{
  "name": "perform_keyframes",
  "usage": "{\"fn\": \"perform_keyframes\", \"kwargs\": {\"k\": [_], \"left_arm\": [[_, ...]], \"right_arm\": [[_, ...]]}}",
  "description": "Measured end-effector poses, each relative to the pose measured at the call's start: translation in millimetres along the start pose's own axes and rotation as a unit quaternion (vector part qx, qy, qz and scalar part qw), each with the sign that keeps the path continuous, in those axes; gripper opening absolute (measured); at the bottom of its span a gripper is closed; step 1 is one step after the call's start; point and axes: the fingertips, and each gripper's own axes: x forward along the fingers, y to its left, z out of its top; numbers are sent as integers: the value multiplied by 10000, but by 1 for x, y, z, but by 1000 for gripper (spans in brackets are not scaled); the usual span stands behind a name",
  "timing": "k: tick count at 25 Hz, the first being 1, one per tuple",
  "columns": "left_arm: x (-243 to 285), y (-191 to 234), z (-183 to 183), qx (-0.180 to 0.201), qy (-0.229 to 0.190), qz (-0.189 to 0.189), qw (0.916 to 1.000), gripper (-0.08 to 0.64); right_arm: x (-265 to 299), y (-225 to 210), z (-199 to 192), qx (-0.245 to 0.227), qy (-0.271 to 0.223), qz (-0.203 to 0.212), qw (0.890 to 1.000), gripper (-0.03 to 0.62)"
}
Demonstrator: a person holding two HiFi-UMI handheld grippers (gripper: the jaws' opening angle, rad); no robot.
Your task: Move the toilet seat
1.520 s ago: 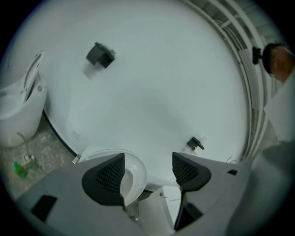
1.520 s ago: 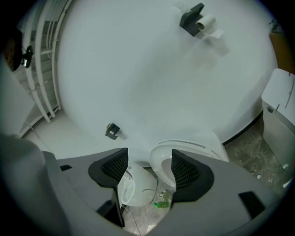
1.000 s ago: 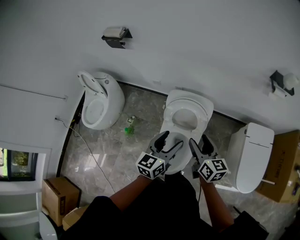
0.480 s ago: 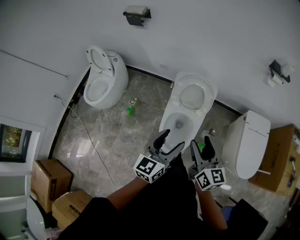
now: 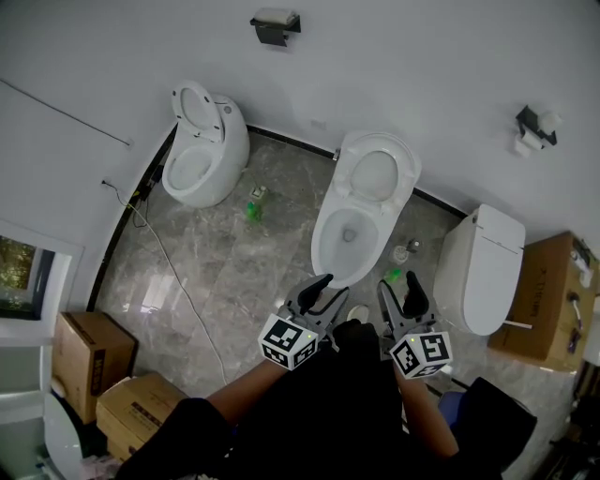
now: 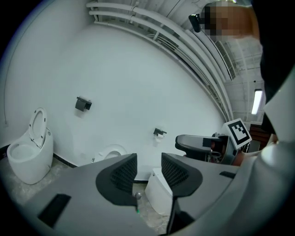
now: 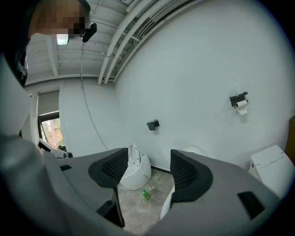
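Two empty grippers hover short of the toilet (image 5: pixel 349 234), its seat (image 5: pixel 375 174) raised: left gripper (image 5: pixel 323 289) fingers just narrowing, right gripper (image 5: pixel 399 289) fingers apart. Next, probably reach that seat.

Bare fixture showroom or test room, not a home bathroom.
A left toilet (image 5: pixel 202 150), middle toilet (image 5: pixel 361 211) and right toilet (image 5: pixel 483 272) line the far edge of the stone-tiled floor (image 5: pixel 234 272), unpartitioned, below wall paper holders (image 5: pixel 275 26); cardboard boxes (image 5: pixel 80 361) fill its near left corner.

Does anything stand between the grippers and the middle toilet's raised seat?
Nothing visible. Only the open bowl lies between the left gripper, whose empty jaws have just been closing, the right gripper and the raised seat. A green item lies beside the bowl.
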Motion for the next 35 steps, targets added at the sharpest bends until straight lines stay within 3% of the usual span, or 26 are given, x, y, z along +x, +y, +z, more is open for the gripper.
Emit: {"fn": "perform_keyframes", "kwargs": {"k": [4, 7, 11, 15, 17, 22, 29, 35], "left_arm": [[-10, -29, 11, 121, -331, -11, 9994, 19], [-19, -53, 11, 244, -396, 21, 9989, 15], [-37, -84, 8, 409, -463, 424, 9972, 15], [-42, -122, 2, 60, -747, 604, 9954, 15], [-45, -140, 1, -117, -965, 761, 9924, 15], [-45, -191, -15, 673, -783, 695, 9922, 15], [-51, -198, -22, 800, -713, 1062, 9885, 15], [-66, -177, -6, 907, -904, 1576, 9792, 15]], "right_arm": [[-21, 8, -7, -128, 78, 227, 9996, 287], [-39, 17, -8, -7, 70, 236, 9997, 287], [-78, 40, -6, -72, 10, 462, 9989, 285], [-122, 35, -9, -337, -113, 617, 9975, 281], [-143, 25, -10, -313, -154, 523, 9980, 217], [-184, 11, -10, -599, -333, 206, 9974, 85], [-214, -6, -16, -795, -300, -135, 9963, 51], [-230, -25, -8, -996, -409, -370, 9935, 43]]}}
